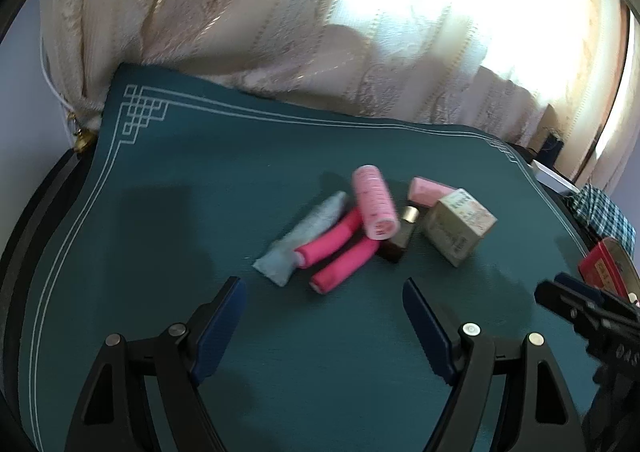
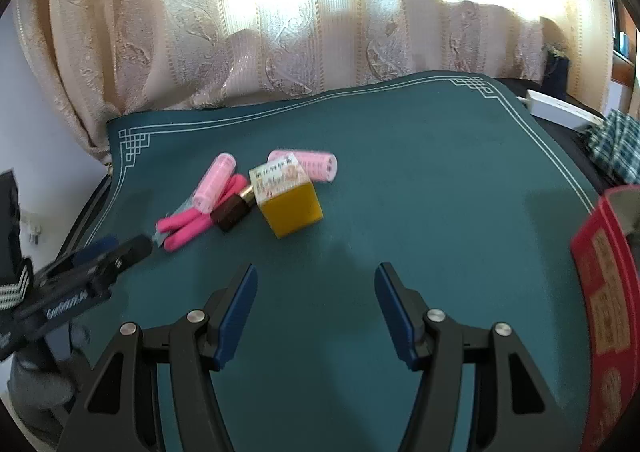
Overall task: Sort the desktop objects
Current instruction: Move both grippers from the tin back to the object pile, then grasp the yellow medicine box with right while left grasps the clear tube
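Both grippers are hovering over the near part of the green mat [image 1: 160, 187], jaws gaping wide with nothing between them. The left gripper [image 1: 324, 288] is pointing at the cluster of small objects lying just beyond its fingertips, roughly mid-mat, a bit toward the far right corner in the left wrist view. The right gripper [image 2: 316, 272] is sitting further off: the cluster is lying ahead and to its left, well apart from its tips.

Cluster, all touching or overlapping (blurry, so details are rough): a pale blue tube [image 1: 308, 236] is lying flat at the left; two hot-pink rollers [image 1: 332, 252] are lying side by side against it; a light pink roller [image 1: 376, 203] is resting on top of them, tilted. A dark brown lipstick [image 1: 400, 240] with a gold band is lying just beside that roller. A small printed box [image 1: 460, 226] (yellow side face in the right wrist view [image 2: 290, 199]) is sitting right of the lipstick, and a second light pink roller [image 1: 428, 189] is lying behind the box, toward the far edge.

A red tin [image 2: 608, 284] is standing at the right edge of the mat, near the right gripper. A checked cloth [image 2: 616, 143] is lying off the mat's right edge. Patterned curtains [image 2: 280, 51] are hanging behind the far edge.
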`<act>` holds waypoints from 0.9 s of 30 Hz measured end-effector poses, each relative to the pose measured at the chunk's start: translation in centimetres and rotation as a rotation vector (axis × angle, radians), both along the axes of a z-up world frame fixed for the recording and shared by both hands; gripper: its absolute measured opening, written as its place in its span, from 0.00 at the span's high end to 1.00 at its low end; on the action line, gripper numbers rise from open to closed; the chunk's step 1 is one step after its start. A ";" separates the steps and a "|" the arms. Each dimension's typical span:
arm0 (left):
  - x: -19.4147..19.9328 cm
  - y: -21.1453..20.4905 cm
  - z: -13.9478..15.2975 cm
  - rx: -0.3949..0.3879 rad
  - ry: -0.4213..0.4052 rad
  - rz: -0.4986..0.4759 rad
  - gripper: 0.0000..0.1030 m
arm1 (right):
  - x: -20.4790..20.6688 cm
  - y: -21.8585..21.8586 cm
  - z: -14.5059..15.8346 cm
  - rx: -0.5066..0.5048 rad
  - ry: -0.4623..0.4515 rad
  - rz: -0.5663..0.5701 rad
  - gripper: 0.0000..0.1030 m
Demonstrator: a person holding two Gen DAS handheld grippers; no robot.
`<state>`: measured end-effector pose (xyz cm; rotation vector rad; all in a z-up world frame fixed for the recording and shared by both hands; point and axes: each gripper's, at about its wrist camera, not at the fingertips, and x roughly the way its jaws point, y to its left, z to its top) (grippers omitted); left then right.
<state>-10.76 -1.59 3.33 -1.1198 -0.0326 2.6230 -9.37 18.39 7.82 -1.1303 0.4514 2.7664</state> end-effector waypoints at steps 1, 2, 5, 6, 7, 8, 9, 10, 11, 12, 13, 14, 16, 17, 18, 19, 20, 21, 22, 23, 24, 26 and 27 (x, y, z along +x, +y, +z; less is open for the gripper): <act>-0.2 -0.2 -0.1 0.001 -0.004 0.005 0.20 | -0.6 0.0 0.0 0.003 -0.002 0.001 0.37; -0.3 -0.4 -0.3 0.003 -0.007 0.009 0.20 | -1.3 -0.1 -0.1 0.008 -0.003 0.003 0.37; -0.6 -0.8 -0.7 0.011 -0.022 0.012 0.20 | -3.1 -0.4 -0.2 0.023 -0.005 0.015 0.37; -0.7 -0.8 -0.9 0.010 -0.024 0.013 0.20 | -3.7 -0.4 -0.3 0.024 -0.007 0.019 0.37; -0.8 -0.8 -1.0 0.009 -0.028 0.013 0.20 | -4.3 -0.5 -0.4 0.026 -0.008 0.024 0.37; -0.8 -0.9 -1.1 0.008 -0.032 0.012 0.20 | -4.9 -0.6 -0.5 0.029 -0.012 0.027 0.37; -0.8 -1.0 -1.2 0.009 -0.037 0.011 0.20 | -5.4 -0.7 -0.6 0.031 -0.014 0.030 0.37; -1.0 -1.1 -1.3 0.010 -0.042 0.011 0.20 | -5.9 -0.8 -0.7 0.030 -0.016 0.035 0.37; -1.1 -1.1 -1.4 0.010 -0.046 0.011 0.20 | -6.5 -0.8 -0.9 0.027 -0.021 0.039 0.37; -1.2 -1.1 -1.5 0.010 -0.051 0.010 0.20 | -6.9 -0.9 -0.9 0.026 -0.022 0.042 0.37; -1.3 -1.1 -1.5 0.008 -0.053 0.009 0.20 | -7.3 -1.0 -1.0 0.026 -0.023 0.046 0.37; -1.4 -1.1 -1.5 0.003 -0.054 0.008 0.20 | -7.8 -1.1 -1.0 0.027 -0.024 0.048 0.37; -1.8 -1.1 -1.5 -0.015 -0.051 0.006 0.20 | -8.6 -1.2 -1.0 0.023 -0.024 0.054 0.37; -1.9 -1.1 -1.6 -0.022 -0.049 0.004 0.20 | -9.0 -1.3 -1.0 0.020 -0.025 0.058 0.37; -2.1 -1.0 -1.6 -0.026 -0.049 0.002 0.20 | -9.3 -1.3 -1.1 0.016 -0.027 0.061 0.37; -2.4 -1.0 -1.7 -0.028 -0.049 -0.001 0.20 | -9.5 -1.3 -1.2 0.010 -0.031 0.067 0.37; -2.6 -1.0 -1.8 -0.028 -0.050 -0.004 0.20 | -9.8 -1.4 -1.4 0.004 -0.041 0.075 0.39; -2.9 -1.1 -1.9 -0.029 -0.052 -0.003 0.20 | -9.9 -1.4 -1.6 0.004 -0.050 0.077 0.42; -3.1 -1.2 -2.0 -0.031 -0.051 0.002 0.20 | -9.9 -1.4 -1.8 0.006 -0.054 0.076 0.47; -3.5 -1.3 -2.0 -0.031 -0.052 0.009 0.20 | -9.8 -1.3 -2.1 0.004 -0.059 0.076 0.48; -3.7 -1.4 -2.1 -0.028 -0.053 0.017 0.20 | -9.6 -1.1 -2.2 -0.004 -0.057 0.075 0.48; -4.4 -1.7 -2.0 -0.016 -0.052 0.025 0.20 | -9.3 -0.9 -2.2 -0.008 -0.055 0.069 0.49; -4.7 -1.7 -1.9 -0.014 -0.049 0.025 0.20 | -9.2 -0.8 -2.1 -0.005 -0.051 0.066 0.49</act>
